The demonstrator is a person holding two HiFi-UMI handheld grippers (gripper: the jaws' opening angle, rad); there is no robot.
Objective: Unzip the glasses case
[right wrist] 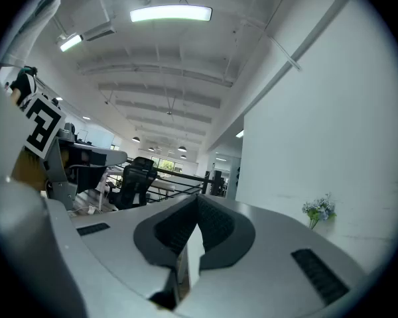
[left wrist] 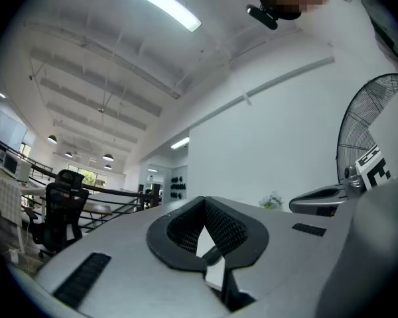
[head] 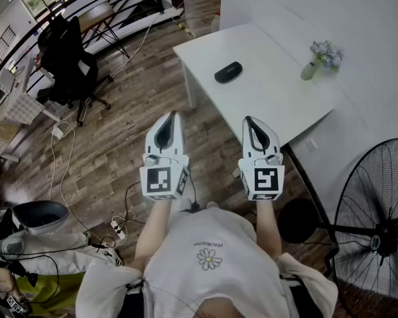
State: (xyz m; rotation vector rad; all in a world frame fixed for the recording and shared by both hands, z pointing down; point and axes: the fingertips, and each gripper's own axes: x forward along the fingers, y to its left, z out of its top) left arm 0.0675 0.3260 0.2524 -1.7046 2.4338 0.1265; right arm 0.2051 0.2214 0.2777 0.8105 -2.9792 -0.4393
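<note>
Plainly the approach is barely begun: the left gripper (head: 171, 115) and right gripper (head: 249, 120), both closed and empty, hang short of the white rectangular table (head: 278, 101). The black oval zip-up glasses case (head: 228, 72) lies near its left end. Next calls for reaching forward and opening.

glasses case (head: 228, 72) on the table (head: 272, 95), vase (head: 310, 69) right of it, office chair (head: 69, 61) far left

The white tapered left gripper (head: 172, 114) and right gripper (head: 248, 120) carry black ribbed pads (left wrist: 223, 225) and black-and-white marker cubes (head: 160, 179). The person wears a white daisy-print T-shirt (head: 209, 273).
</note>
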